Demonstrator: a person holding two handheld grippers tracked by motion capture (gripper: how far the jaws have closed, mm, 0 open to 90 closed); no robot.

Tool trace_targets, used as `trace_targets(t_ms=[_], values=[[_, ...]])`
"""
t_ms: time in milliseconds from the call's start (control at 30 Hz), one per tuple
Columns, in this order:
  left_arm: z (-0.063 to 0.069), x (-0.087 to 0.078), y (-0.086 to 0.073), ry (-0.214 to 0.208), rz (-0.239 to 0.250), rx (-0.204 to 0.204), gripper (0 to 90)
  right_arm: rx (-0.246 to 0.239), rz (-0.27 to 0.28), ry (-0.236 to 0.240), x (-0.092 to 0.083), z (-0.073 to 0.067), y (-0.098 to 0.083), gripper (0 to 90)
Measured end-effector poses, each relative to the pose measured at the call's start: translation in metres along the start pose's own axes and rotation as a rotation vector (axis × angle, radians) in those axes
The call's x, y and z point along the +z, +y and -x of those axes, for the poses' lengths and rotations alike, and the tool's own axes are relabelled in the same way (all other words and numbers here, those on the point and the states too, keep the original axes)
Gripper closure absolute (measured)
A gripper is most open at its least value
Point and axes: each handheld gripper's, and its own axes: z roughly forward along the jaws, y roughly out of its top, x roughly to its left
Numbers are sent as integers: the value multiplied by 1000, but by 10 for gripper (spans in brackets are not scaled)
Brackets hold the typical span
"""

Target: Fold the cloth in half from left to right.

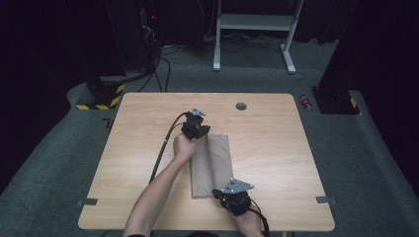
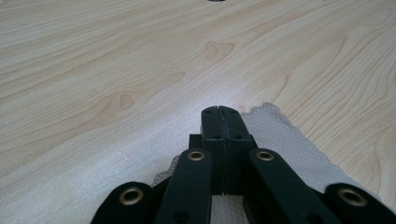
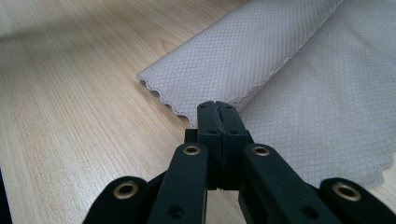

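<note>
A beige diamond-weave cloth [image 1: 221,158] lies in the middle of the wooden table [image 1: 276,148], and its left part is folded over into a narrower flap [image 1: 200,165]. My left gripper [image 1: 201,134] is at the cloth's far edge. In the left gripper view the left gripper [image 2: 219,111] is shut, with cloth [image 2: 285,144] under and beside it. My right gripper [image 1: 221,194] is at the near edge. In the right gripper view the right gripper [image 3: 217,107] is shut at the corner of the folded flap [image 3: 243,51], which lies over the lower layer [image 3: 336,107].
A round grommet hole [image 1: 241,105] sits near the table's far edge. On the floor beyond stand a white desk frame [image 1: 252,22], a yellow-and-black striped base [image 1: 101,98] with cables, a black stand [image 1: 336,98] and a small red object [image 1: 305,102].
</note>
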Motion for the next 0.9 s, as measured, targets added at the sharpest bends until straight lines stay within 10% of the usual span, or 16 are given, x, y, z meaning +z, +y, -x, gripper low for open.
trace_targets(t_ms=[900], values=[[22,17,16,-23,-20,43,900,18,4,-43,-19,9,-10,897]])
